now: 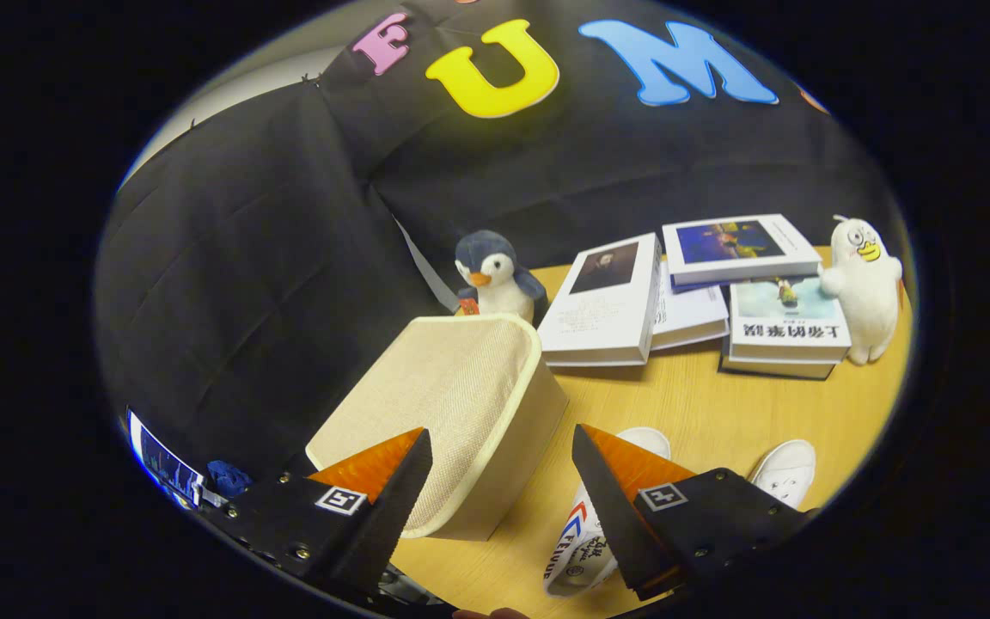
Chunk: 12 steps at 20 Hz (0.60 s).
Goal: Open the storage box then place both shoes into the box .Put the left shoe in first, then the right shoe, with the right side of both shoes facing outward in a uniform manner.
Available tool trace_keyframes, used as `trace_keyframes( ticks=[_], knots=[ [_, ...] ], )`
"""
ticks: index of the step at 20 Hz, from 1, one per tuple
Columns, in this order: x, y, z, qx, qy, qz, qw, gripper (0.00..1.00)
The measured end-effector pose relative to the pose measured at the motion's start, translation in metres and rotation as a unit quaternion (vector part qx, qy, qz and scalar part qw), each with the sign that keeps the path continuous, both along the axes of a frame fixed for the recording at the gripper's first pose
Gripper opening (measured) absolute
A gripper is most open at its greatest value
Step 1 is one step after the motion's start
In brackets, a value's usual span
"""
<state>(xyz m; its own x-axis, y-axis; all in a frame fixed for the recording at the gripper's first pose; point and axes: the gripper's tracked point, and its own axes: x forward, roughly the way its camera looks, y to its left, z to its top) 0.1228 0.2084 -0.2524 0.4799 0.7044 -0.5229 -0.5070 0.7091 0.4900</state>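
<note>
A beige fabric storage box [452,404] with its lid closed stands on the wooden table, just ahead of my left finger. My gripper [502,447] is open above the table, and the box's right corner lies between the fingers. Two white shoes rest to the right of the box: one [585,533] with a red and blue mark lies partly under my right finger, the other [783,473] pokes out beyond that finger's far side.
A plush penguin [495,275] sits right behind the box. Several books [693,292] are stacked at the back of the table, with a white plush figure [864,284] at their right. The black cloth wall rises close on the left.
</note>
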Motion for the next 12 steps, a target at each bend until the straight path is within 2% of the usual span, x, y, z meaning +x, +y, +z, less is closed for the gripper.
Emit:
trace_keyframes(
  ticks=[5, 12],
  knots=[
    [-0.009, 0.037, -0.013, 0.089, 0.100, 0.029, 0.991, 0.99],
    [-0.011, 0.061, -0.025, 0.140, 0.186, 0.033, 0.972, 0.96]
  ],
)
